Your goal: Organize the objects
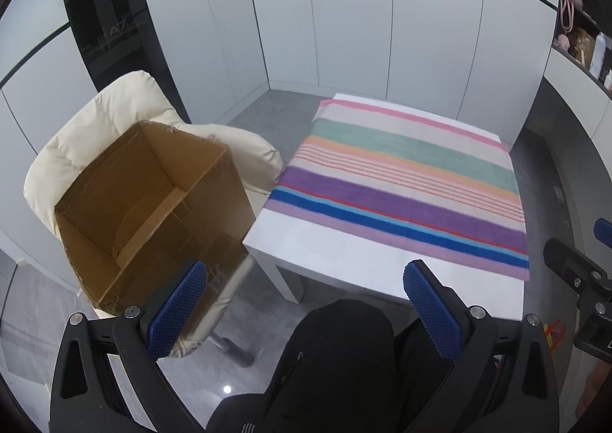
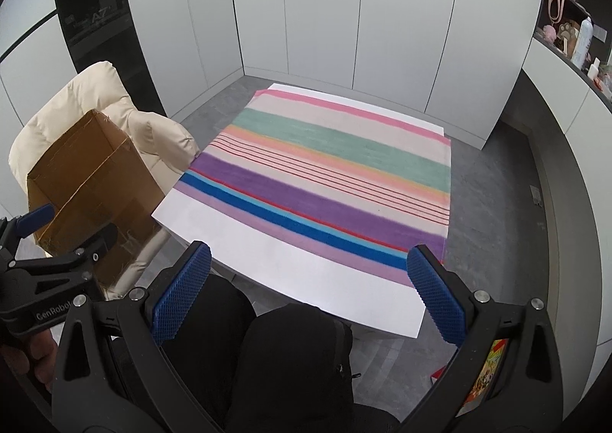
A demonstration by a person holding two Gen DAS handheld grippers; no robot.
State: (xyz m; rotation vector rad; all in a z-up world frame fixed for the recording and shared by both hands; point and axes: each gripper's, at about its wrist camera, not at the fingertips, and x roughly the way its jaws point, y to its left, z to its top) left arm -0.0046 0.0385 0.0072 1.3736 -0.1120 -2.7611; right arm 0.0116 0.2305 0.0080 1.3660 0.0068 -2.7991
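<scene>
Left gripper [image 1: 306,303] hangs with jaws wide apart, nothing between them; right gripper [image 2: 308,295] likewise spread and empty. Both hover above the person's black-clad knees [image 2: 294,352], short of the bench's near edge.

Nearest loose item: a colourful printed box or book [image 2: 484,375] on the floor beside the right gripper, largely hidden behind its right finger. It looks like the only candidate object in reach, though I cannot identify it further.

Risk, as judged: reaching down for it blind, the finger could knock it or snag the knee. The two grippers sit near each other, so a crossing move could clash them.

White bench [image 2: 306,280] carries only a striped cloth [image 2: 325,173]; the cloth lies loose, so a dragging finger would likely ruck it or pull it off the near edge. Open room is good above the whole top.

Left of the bench, an open cardboard box [image 1: 153,203] rests tilted on a cream padded chair [image 1: 95,119], its corner just beside the bench corner. Soft seating and tilt suggest a heavy drop could tip it.

Far: white cabinet panels [image 2: 382,31], cluttered shelf [image 2: 573,39] at right.
</scene>
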